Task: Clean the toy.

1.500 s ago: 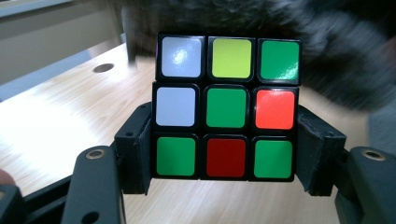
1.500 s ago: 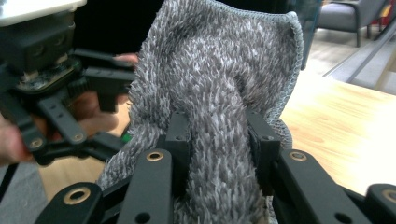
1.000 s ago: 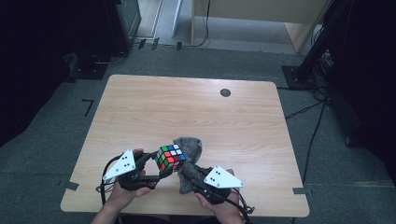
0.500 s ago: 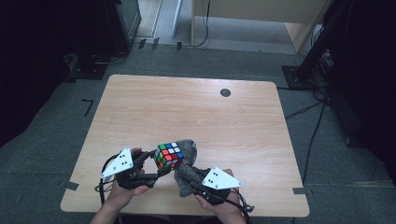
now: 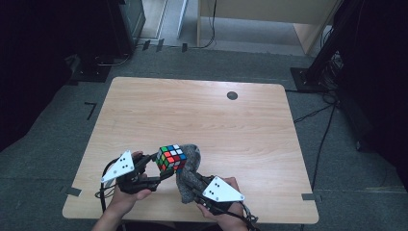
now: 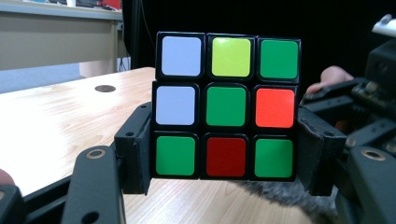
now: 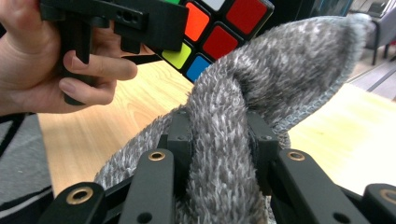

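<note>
- Right gripper (image 5: 188,184), nearest the camera at the table's front edge, clamps a bunched grey fleece cloth (image 5: 191,166) between its jaws.
- The cloth's long fold rises up and away to the Rubik's cube (image 5: 171,158), touching its right side.
- Left gripper (image 5: 155,169) pinches the cube's bottom layer, holding it above the wooden table (image 5: 216,120).
</note>
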`<state>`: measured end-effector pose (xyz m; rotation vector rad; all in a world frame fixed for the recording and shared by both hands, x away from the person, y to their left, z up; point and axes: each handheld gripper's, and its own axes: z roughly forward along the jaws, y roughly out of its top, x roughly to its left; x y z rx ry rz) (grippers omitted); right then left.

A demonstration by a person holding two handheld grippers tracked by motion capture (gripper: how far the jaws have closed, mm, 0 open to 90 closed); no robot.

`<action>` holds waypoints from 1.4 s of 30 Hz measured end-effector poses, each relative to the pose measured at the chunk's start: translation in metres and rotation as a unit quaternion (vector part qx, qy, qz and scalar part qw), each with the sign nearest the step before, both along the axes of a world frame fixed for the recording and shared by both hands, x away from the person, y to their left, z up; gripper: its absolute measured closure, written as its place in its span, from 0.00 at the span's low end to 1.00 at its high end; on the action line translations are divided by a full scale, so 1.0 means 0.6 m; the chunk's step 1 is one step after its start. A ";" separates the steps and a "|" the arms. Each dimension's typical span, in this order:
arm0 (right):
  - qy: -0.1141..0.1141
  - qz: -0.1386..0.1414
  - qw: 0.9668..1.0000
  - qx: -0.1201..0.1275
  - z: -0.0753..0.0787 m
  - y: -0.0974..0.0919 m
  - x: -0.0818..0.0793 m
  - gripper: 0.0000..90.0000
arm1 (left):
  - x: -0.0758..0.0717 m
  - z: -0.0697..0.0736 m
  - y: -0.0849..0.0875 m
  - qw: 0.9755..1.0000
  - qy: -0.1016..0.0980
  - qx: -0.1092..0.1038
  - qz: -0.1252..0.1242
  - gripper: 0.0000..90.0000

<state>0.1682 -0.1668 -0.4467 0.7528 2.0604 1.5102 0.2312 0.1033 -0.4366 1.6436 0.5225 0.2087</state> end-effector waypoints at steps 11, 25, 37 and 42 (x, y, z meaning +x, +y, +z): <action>0.050 0.017 0.998 0.022 -0.016 0.014 0.002 0.78 | 0.002 -0.001 0.000 0.999 0.015 -0.013 0.027 0.38; 0.052 -0.020 0.998 0.040 -0.017 0.007 0.009 0.78 | 0.000 -0.002 -0.002 0.999 0.017 -0.020 0.038 0.38; 0.061 0.005 0.997 0.038 -0.021 0.022 0.003 0.78 | -0.002 -0.007 -0.014 0.999 0.010 0.002 0.042 0.38; 0.057 -0.102 0.993 0.014 -0.028 -0.037 0.036 0.78 | 0.002 -0.007 -0.003 0.998 0.010 0.006 0.055 0.38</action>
